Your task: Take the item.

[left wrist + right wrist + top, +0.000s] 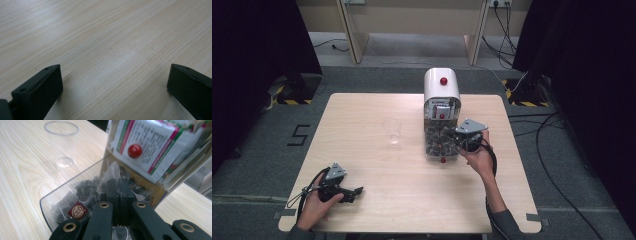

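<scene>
Because the right gripper (117, 192) is plunged into the open clear drawer (62, 195) of the tea dispenser (441, 90) at frame centre in the high view, its jaws pressed together on a tea bag (110, 173), the way out is back toward the lower right, and the empty cup (392, 129) lies just left of the dispenser. The right gripper view shows the pinched mesh and the cup at upper left. The left gripper (347, 192), jaws apart over bare table (105, 37), rests lower left, farther from the cup.
</scene>
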Demonstrator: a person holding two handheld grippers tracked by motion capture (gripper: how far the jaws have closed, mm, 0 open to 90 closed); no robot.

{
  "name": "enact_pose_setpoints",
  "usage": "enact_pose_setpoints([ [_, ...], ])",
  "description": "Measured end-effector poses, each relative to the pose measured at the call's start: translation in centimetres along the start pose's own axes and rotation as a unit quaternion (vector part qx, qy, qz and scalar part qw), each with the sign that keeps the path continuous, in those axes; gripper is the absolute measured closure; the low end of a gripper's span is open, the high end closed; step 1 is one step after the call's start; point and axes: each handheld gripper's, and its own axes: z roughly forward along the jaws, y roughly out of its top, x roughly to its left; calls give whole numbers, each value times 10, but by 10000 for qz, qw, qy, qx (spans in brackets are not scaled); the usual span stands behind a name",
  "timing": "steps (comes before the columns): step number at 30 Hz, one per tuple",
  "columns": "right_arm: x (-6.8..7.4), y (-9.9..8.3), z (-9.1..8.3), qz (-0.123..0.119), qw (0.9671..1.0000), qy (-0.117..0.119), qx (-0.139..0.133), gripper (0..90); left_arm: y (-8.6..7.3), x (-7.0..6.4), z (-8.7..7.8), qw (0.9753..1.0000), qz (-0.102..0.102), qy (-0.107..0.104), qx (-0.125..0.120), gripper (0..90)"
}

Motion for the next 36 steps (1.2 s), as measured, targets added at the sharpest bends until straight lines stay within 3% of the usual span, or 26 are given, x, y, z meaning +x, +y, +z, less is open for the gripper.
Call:
enact_pose_setpoints([
  [15,8,10,-4,-185,9997,30,-160,900,0,0,0,10000,0,0,0,0],
  [20,10,12,-3,-139,9997,42,-196,900,0,0,0,10000,0,0,0,0],
  [36,22,22,11,-263,9991,212,-247,900,0,0,0,10000,1,0,0,0],
])
